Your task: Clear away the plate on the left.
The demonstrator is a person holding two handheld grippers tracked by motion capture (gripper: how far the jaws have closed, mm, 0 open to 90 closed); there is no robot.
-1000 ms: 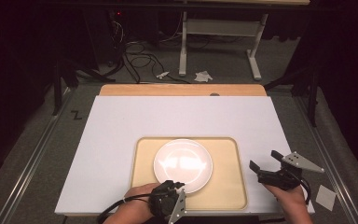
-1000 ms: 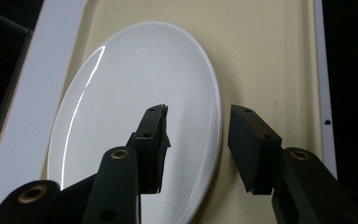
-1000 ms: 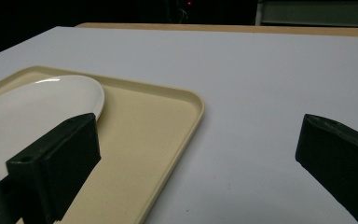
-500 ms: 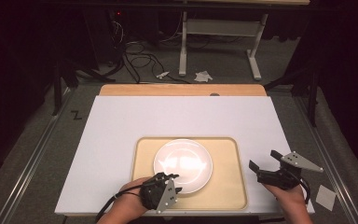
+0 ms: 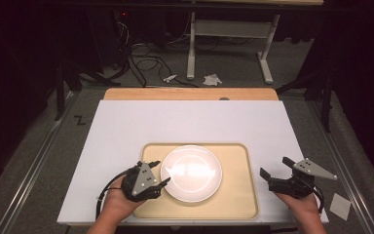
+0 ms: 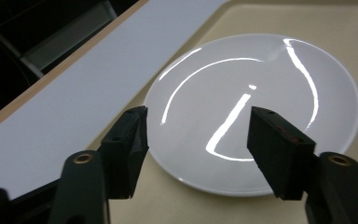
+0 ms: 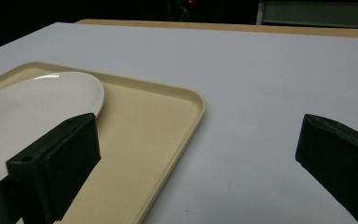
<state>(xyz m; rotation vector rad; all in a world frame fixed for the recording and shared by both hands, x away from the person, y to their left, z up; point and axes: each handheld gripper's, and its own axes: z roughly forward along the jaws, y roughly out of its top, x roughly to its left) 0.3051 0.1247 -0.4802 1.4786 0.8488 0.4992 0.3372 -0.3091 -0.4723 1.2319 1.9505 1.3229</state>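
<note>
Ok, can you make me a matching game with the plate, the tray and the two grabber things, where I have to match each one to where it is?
Things:
1. plate
2. tray
3. left gripper
4. right gripper

Places:
A. lying flat on the white table
B. at the plate's left edge, jaws open
C. on the tray
D. over the white table, right of the tray, jaws wide open

Pairs: 1-C, 2-A, 3-B, 4-D
</note>
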